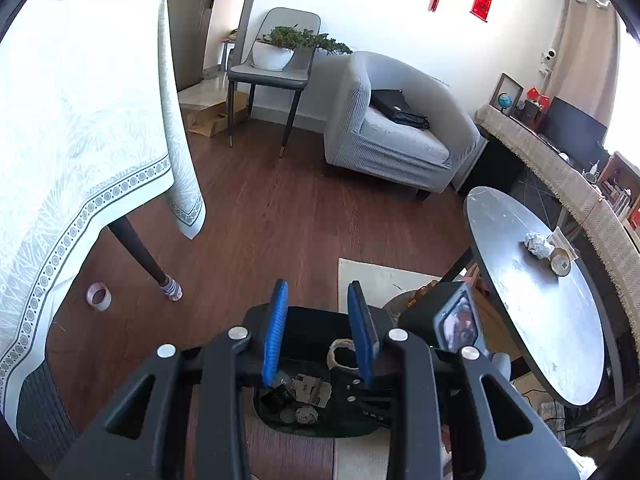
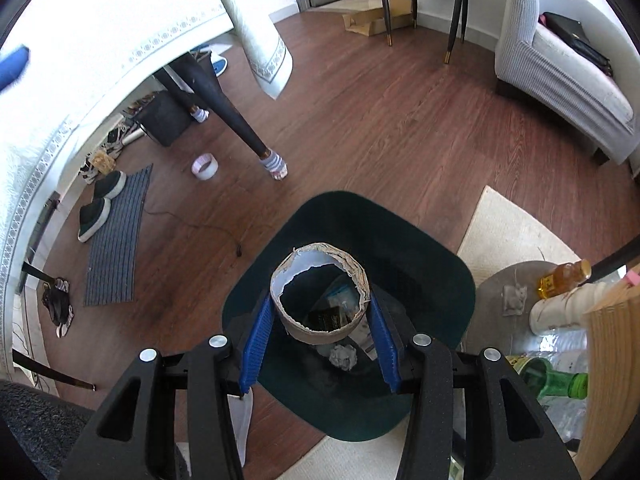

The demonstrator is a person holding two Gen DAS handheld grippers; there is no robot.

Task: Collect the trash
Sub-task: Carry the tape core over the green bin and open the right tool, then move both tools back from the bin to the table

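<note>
My right gripper (image 2: 320, 306) is shut on a torn cardboard tape core (image 2: 320, 300), held by its sides. It hangs just over the dark green bin (image 2: 360, 208). Through and beside the ring I see trash in the bin: a crumpled paper ball (image 2: 343, 356) and a dark packet (image 2: 326, 318). In the left wrist view my left gripper (image 1: 318, 286) is open with nothing between its blue pads, higher above the same bin (image 1: 320, 432), and the cardboard core (image 1: 340, 354) shows below it. Another crumpled paper ball (image 1: 538, 244) lies on the round grey table (image 1: 520, 300).
A tape roll (image 2: 205, 167) lies on the wood floor beside a sock-covered table leg (image 2: 274, 166) under the white tablecloth (image 1: 80, 140). Slippers on a striped mat (image 2: 116, 240) sit left. Bottles (image 2: 560, 384) crowd the right. A grey armchair (image 1: 392, 132) and chair (image 1: 272, 76) stand behind.
</note>
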